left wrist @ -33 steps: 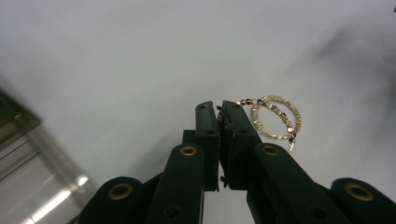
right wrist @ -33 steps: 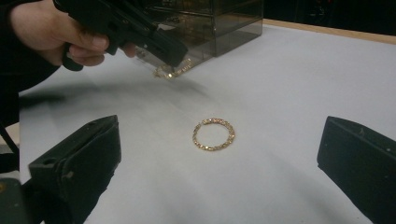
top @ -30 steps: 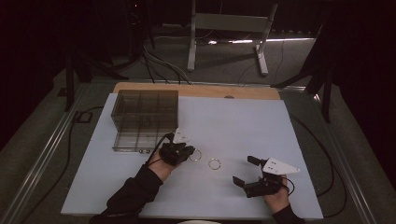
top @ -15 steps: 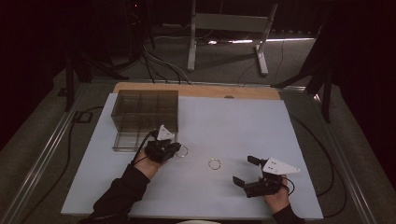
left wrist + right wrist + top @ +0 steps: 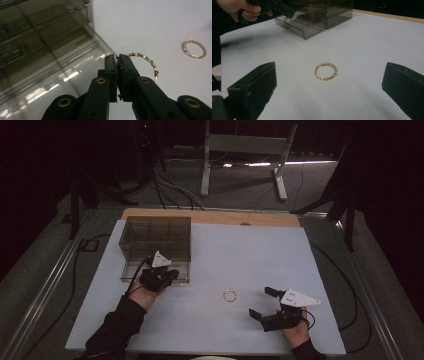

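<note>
Now left hand-held gripper (image 5: pixel 117 62) clamped tight on gold bracelet (image 5: pixel 147 62), smoky drawer box (image 5: pixel 45 37) just beside. Right hand-held gripper (image 5: pixel 329 85) gaping wide, holding nothing, second gold bracelet (image 5: pixel 326 71) on counter (image 5: pixel 367 45) just ahead.

The high view is dim. The room around is almost black, and the white table top (image 5: pixel 280 250) looks pale grey-blue. A thin strip of light lies on the floor behind the table. Shadows on the table are soft and weak.

In the left gripper view, the smoky plastic drawer box (image 5: pixel 45 37) carries pale streaks of glare on its open drawer. The near black jaws are a little soft, while the held gold bracelet (image 5: pixel 147 62) is quite sharp.

In the right gripper view, the gold ring bracelet (image 5: pixel 326 71) is in focus. The jaws at the bottom corners are blurred, and the far hand (image 5: pixel 239 10) is soft.
</note>
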Motion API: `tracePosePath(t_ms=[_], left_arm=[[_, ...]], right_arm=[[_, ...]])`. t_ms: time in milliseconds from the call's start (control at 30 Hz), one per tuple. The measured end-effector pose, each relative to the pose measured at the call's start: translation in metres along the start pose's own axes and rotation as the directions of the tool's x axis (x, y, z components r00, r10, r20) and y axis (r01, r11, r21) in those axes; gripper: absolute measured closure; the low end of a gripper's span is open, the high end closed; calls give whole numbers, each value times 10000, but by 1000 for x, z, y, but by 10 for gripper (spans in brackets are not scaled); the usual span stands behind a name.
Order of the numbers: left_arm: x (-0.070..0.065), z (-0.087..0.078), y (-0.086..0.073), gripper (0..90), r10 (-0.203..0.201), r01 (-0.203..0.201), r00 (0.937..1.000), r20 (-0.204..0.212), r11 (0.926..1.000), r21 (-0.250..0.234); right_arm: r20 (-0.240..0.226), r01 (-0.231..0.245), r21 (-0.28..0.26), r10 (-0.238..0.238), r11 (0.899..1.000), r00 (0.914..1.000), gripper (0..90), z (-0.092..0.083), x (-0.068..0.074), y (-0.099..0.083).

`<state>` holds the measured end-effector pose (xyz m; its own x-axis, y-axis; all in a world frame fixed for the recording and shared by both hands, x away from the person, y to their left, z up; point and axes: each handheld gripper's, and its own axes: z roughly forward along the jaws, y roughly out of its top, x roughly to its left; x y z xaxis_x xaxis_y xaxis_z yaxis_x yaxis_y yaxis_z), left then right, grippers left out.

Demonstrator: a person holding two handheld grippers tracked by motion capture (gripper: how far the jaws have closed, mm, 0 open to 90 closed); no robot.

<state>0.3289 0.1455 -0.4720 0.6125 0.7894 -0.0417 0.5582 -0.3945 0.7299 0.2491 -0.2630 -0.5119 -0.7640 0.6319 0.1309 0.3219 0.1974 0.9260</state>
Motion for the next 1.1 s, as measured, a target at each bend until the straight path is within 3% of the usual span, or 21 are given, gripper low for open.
tracePosePath(t_ms=[433,900,1100], left_arm=[[28,-20,-10,878,-567,559,9966,-603,9983,-147],[62,-42,-23,878,-1250,1209,9834,-1318,9919,-390],[77,-50,-28,878,-1601,1535,9737,-1620,9868,-525]], right_arm=[[20,-12,-8,12,10000,10000,0,0,0,0],[8,-14,-9,14,10000,10000,0,1,1,0],[4,-45,45,45,10000,10000,0,2,1,0]])
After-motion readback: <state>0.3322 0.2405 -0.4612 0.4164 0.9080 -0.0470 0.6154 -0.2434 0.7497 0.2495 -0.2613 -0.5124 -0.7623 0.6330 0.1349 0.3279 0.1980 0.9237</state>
